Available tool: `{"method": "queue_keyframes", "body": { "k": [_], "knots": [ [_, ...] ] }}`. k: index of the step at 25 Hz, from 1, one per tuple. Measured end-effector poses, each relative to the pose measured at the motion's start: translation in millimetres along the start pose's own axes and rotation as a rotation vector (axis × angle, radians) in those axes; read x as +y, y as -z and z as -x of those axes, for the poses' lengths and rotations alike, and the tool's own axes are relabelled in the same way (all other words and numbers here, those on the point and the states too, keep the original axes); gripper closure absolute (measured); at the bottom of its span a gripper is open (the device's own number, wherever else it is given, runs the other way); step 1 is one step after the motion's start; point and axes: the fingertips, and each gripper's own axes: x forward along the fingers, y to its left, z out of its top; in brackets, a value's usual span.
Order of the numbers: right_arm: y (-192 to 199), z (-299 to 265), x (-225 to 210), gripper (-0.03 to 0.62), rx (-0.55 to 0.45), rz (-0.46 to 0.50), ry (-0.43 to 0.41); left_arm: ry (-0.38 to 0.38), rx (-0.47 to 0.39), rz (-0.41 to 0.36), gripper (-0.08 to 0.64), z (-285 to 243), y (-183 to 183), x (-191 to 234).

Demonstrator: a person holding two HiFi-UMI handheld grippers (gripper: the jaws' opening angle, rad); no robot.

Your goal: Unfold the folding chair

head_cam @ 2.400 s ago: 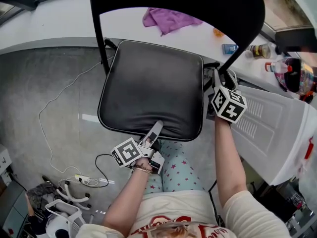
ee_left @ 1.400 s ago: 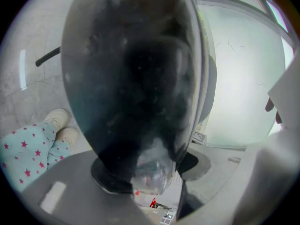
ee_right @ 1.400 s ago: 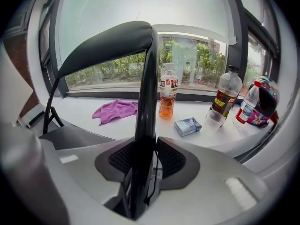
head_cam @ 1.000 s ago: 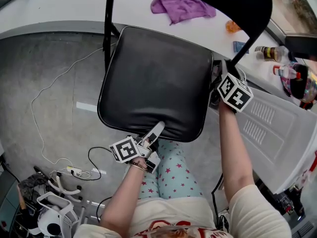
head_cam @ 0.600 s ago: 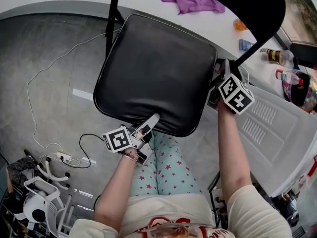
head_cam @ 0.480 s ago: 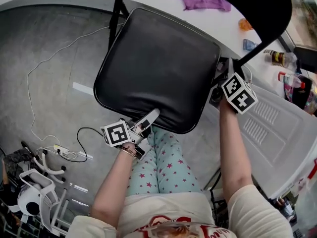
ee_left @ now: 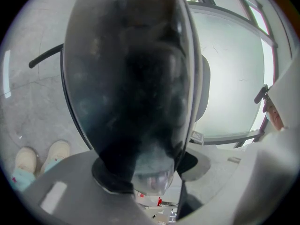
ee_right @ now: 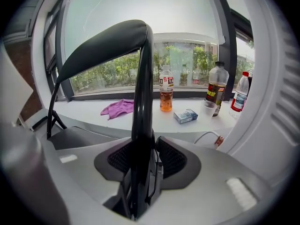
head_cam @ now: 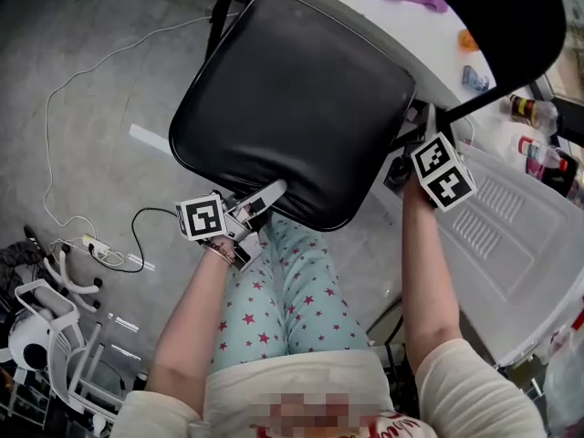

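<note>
Here, folding chair (head_cam: pixel 292 99) open, seat front toward person (head_cam: pixel 292 308).

the folding chair's seat (head_cam: pixel 292 99) fills the middle, and its backrest (head_cam: pixel 497 16) overhangs the far side. to the seat's left the concrete floor (head_cam: pixel 100 153) lies open, crossed only by a thin white cable (head_cam: pixel 47 126). nearer the person, a power strip (head_cam: pixel 94 246) and a white metal frame (head_cam: pixel 46 336) crowd the corner. on the right a white ribbed panel (head_cam: pixel 511 245) stands just beside the right gripper (ee_right: pixel 143 159), leaving a narrow gap. behind, a ledge (ee_right: pixel 197 125) carries bottles (ee_right: pixel 165 88). the person's legs (head_cam: pixel 283 290) stand below the seat's front edge.
</note>
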Motion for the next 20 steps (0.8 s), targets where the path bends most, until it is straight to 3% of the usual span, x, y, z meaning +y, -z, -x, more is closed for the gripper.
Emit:
{"method": "queue_keyframes", "body": {
  "k": [7, 10, 16, 20],
  "knots": [
    [10.2, 11.5, 2.3, 0.419, -0.038, 0.029, 0.015, 0.051, 0.004, -0.028, 0.311, 5.9, 5.6, 13.3],
    [18.6, 17.6, 3.6, 0.42, -0.048, 0.037, 0.032, 0.031, 0.004, -0.021, 0.311, 14.1, 10.7, 28.6],
    [30.6, 26.4, 2.6, 0.42, -0.065, 0.04, 0.043, 0.085, 0.016, -0.108, 0.311, 15.0, 13.5, 42.0],
    [43.6, 32.5, 2.1, 0.423, -0.064, 0.029, 0.05, 0.105, 0.007, -0.113, 0.311, 20.5, 21.6, 50.6]
  ]
}}
